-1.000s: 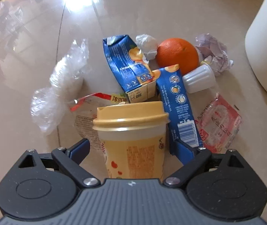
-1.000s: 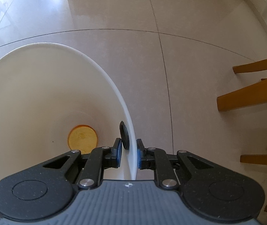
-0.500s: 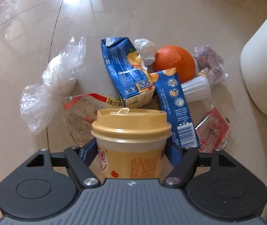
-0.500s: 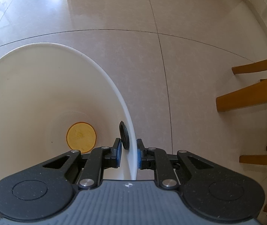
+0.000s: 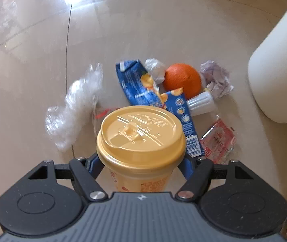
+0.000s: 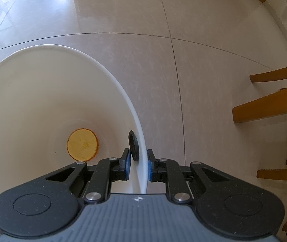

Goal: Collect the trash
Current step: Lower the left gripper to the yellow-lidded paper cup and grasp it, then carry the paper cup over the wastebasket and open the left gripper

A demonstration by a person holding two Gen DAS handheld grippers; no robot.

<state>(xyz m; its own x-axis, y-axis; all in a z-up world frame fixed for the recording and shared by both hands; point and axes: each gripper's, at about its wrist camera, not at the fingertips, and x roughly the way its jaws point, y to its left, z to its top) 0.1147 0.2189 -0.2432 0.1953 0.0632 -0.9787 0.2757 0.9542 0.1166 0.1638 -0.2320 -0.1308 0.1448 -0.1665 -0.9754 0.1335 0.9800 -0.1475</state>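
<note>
Two grippers in view, one per wrist camera.

Left gripper (image 5: 141, 165): fingers (image 5: 95, 164) clamped on either side of a yellow cup (image 5: 141, 141) just below its lid rim. Cup upright, lid on, drinking tab raised at lid centre, printed wall partly hidden by the gripper body. Contact with the floor under the cup not determinable from this angle.

Beyond the cup, on the tiled floor (image 5: 143, 30), a loose cluster of trash: clear plastic wrap (image 5: 76, 104) to the left, blurred; blue juice carton (image 5: 137, 84) lying flat; second blue carton (image 5: 185, 119) overlapping it and running down behind the cup's right side; orange (image 5: 182, 79) touching the cartons; crumpled white tissue (image 5: 155, 69) at the orange's left; crumpled paper ball (image 5: 217, 80) to its right; small white ribbed bottle (image 5: 200, 102) on its side just below the orange; red-and-clear snack wrapper (image 5: 219, 141) at lower right. Red-edged wrapper (image 5: 103, 112) mostly hidden behind the cup. White bin (image 5: 278, 70) standing at the right edge, near the cluster.

Right gripper (image 6: 138, 166): fingers (image 6: 126, 166) together on the rim wall of the white bin, one inside and one outside. Black round fitting (image 6: 133, 146) on the inner wall just ahead of the inside finger. Yellow disc (image 6: 82, 144) flat on the bin bottom. Wooden chair legs (image 6: 268, 102) on the floor to the right.
</note>
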